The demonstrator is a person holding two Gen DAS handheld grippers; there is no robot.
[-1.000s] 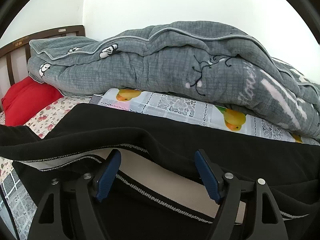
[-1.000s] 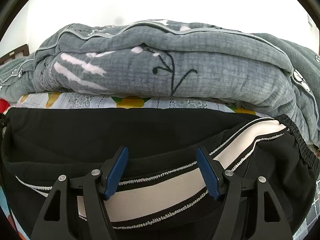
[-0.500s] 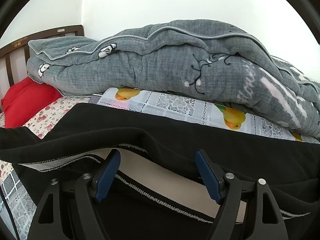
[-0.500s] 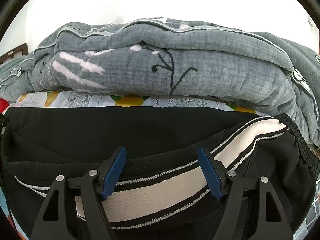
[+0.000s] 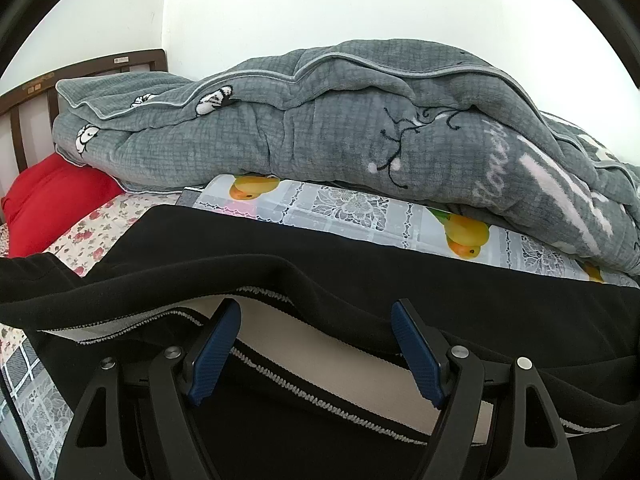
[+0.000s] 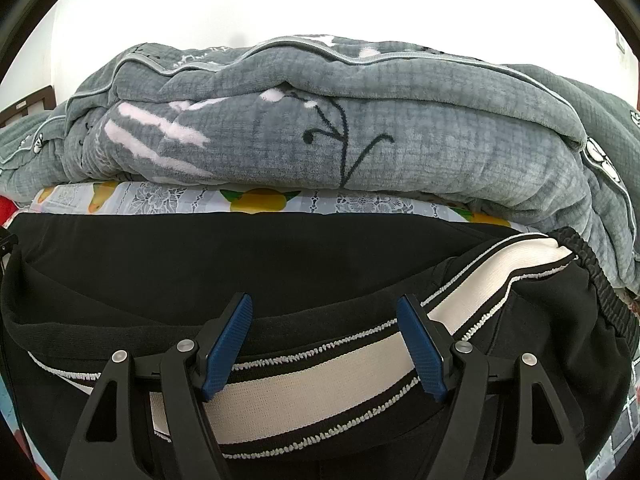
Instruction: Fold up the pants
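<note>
The black knit pants with a cream side stripe (image 5: 320,276) are laid on the bed, in front of the folded grey quilt (image 5: 340,128), long axis crosswise. The left gripper (image 5: 316,344) and right gripper (image 6: 324,340) are held just above the stripe, fingers spread, nothing grasped. A fruit-printed cloth (image 5: 360,212) is seen between pants and quilt.

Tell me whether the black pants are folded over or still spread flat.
Folded over. The black pants lie doubled lengthwise: a rolled upper edge overlaps the white side stripe in both wrist views. Whether further folds exist, cannot tell.
</note>
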